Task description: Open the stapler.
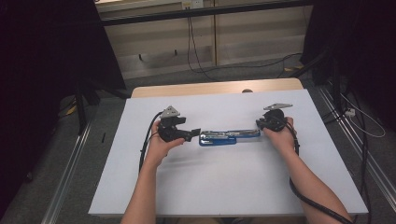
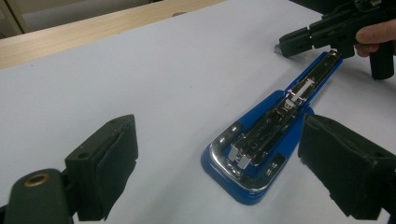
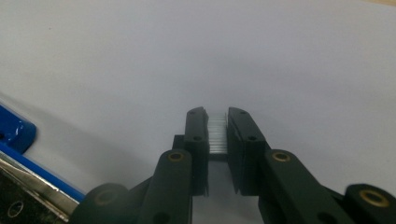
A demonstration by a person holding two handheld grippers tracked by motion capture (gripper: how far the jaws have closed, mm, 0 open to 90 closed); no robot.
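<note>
Opened blue stapler [image 1: 223, 137] lies lengthwise between both hands on worktop [image 1: 224, 186]. Right gripper [image 3: 217, 133], clamped on a staple strip [image 3: 217, 132], sits nearest its far end; left gripper [image 2: 219, 172] open

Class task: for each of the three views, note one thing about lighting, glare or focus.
High view: dim surroundings, the white table evenly lit. Left gripper view: glare on the chrome of the open blue stapler. Right gripper view: near jaws soft, the strip of staples between the right gripper pads slightly blurred.
</note>
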